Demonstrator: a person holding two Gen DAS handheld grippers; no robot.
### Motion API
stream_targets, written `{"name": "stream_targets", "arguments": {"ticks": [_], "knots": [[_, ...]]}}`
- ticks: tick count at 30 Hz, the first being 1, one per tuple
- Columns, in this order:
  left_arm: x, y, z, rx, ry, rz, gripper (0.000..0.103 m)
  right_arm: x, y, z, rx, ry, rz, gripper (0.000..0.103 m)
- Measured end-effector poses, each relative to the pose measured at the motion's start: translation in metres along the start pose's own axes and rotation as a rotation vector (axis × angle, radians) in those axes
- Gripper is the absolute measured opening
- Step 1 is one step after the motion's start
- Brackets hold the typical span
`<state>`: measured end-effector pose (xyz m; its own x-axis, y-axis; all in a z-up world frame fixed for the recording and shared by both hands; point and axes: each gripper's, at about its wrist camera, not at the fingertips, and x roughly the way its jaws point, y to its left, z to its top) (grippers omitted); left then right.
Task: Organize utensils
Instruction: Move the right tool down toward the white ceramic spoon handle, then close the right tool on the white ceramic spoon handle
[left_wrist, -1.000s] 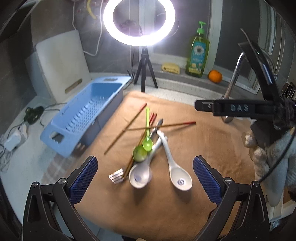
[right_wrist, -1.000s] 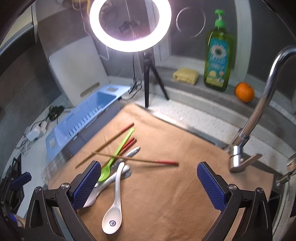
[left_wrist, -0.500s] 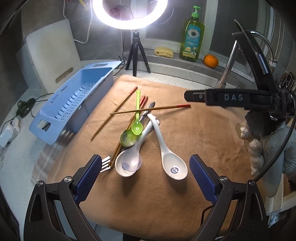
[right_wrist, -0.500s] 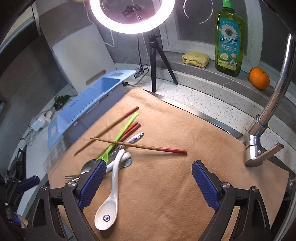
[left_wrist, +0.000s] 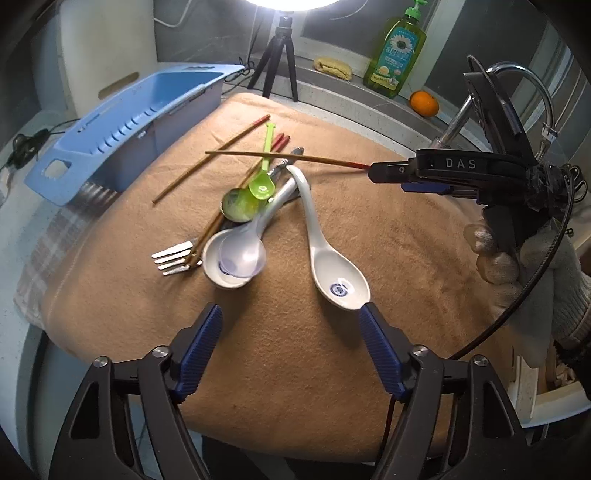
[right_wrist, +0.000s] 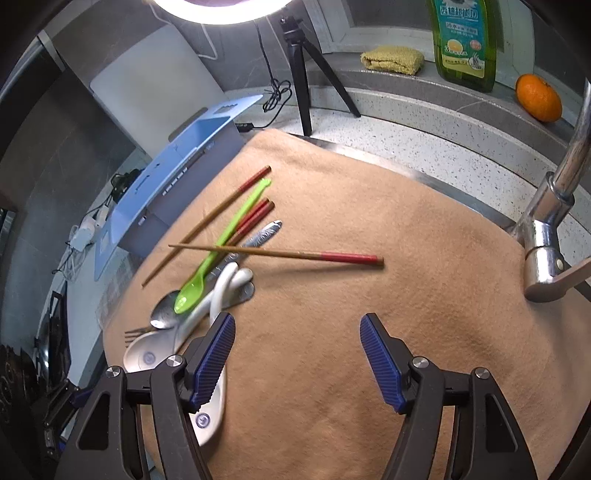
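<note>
A tan cloth (left_wrist: 295, 369) covers the tabletop, with one blue slotted drainer basket (left_wrist: 122, 125) touching its left edge. The utensils lie heaped mid-cloth: four red-tipped wooden chopsticks, one (right_wrist: 277, 254) crossing over the pile; two white ceramic soup spoons (left_wrist: 332, 266) with blue marks in their bowls; one steel fork (left_wrist: 173, 257); one steel spoon (left_wrist: 238, 209); one small green plastic spoon (left_wrist: 264, 177). The left gripper (left_wrist: 290, 350) and the right gripper (right_wrist: 297, 360) both hover above the cloth with jaws spread, holding nothing.
</note>
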<state>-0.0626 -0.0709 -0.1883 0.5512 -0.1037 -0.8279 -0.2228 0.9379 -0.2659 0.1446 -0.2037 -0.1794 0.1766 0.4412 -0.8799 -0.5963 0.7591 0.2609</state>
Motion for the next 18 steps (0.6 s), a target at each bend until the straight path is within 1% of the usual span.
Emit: {"name": "stream_targets", "arguments": {"ticks": [1, 4, 5, 7, 12, 15, 18], "knots": [[0.001, -0.001, 0.000, 0.001, 0.007, -0.013, 0.069, 0.001, -0.004, -0.001, 0.015, 0.012, 0.013, 0.061], [0.005, -0.005, 0.001, 0.013, 0.017, -0.030, 0.068, 0.008, -0.013, 0.000, 0.072, 0.048, 0.065, 0.055], [0.007, -0.005, 0.002, 0.014, 0.024, -0.039, 0.063, 0.010, -0.014, 0.001, 0.087, 0.057, 0.082, 0.055], [0.011, -0.007, 0.002, 0.017, 0.039, -0.064, 0.058, 0.017, -0.010, 0.003, 0.092, 0.075, 0.124, 0.050], [0.016, -0.014, -0.002, 0.048, 0.057, -0.091, 0.057, 0.036, 0.014, 0.009, 0.054, 0.142, 0.234, 0.046], [0.019, -0.015, -0.007, 0.048, 0.067, -0.100, 0.057, 0.050, 0.027, 0.011, 0.033, 0.191, 0.264, 0.043], [0.019, -0.012, -0.010, 0.041, 0.069, -0.103, 0.057, 0.061, 0.034, 0.012, 0.028, 0.224, 0.268, 0.041]]}}
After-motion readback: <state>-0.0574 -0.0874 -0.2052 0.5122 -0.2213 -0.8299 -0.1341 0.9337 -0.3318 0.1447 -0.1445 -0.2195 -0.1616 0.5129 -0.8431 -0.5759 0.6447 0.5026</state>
